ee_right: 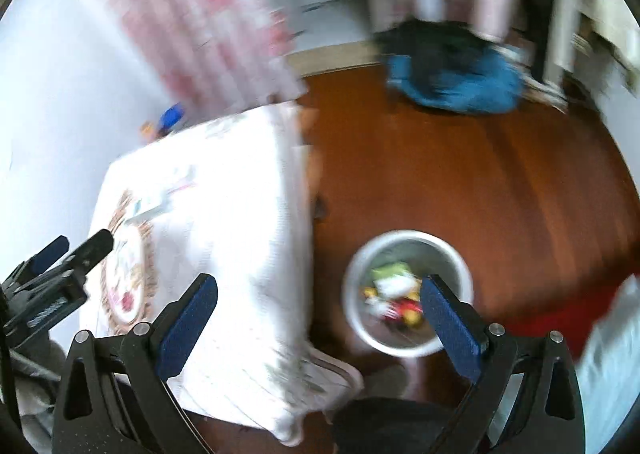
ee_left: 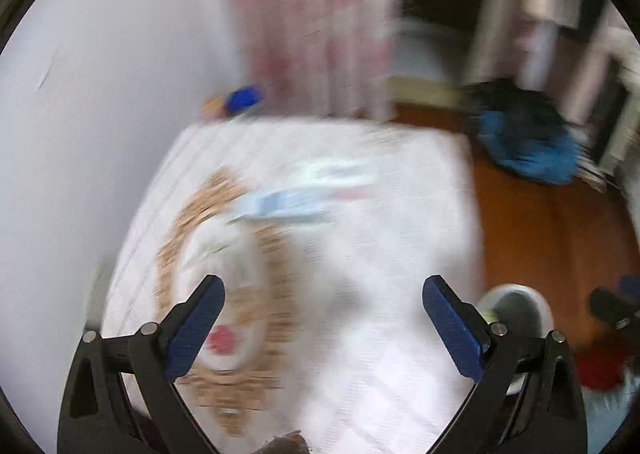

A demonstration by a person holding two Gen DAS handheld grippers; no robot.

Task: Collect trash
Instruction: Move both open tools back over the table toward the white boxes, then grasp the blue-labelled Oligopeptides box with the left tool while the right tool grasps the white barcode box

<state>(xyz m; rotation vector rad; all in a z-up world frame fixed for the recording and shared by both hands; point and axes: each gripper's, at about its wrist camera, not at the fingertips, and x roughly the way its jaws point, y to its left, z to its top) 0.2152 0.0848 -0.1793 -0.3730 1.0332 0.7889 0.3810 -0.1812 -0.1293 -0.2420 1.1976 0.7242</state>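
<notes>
Both views are motion-blurred. My left gripper [ee_left: 323, 294] is open and empty above the white tablecloth [ee_left: 360, 274]. Pale blue-and-white wrappers [ee_left: 296, 198] lie on the cloth ahead of it; they also show in the right wrist view [ee_right: 160, 198]. My right gripper [ee_right: 318, 292] is open and empty, high above the table's right edge and the floor. A round white trash bin [ee_right: 408, 294] stands on the floor beside the table, with several coloured wrappers [ee_right: 396, 296] in it. Its rim shows behind my left gripper's right finger [ee_left: 516, 302]. The left gripper appears at the left of the right wrist view [ee_right: 76, 250].
The tablecloth has a brown oval pattern [ee_left: 224, 294] with a red spot. A blue object [ee_left: 244, 96] lies at the table's far edge by the white wall. A blue-and-black bundle [ee_right: 452, 66] sits on the wooden floor [ee_right: 500, 174]. Pink-patterned curtains [ee_left: 320, 22] hang behind.
</notes>
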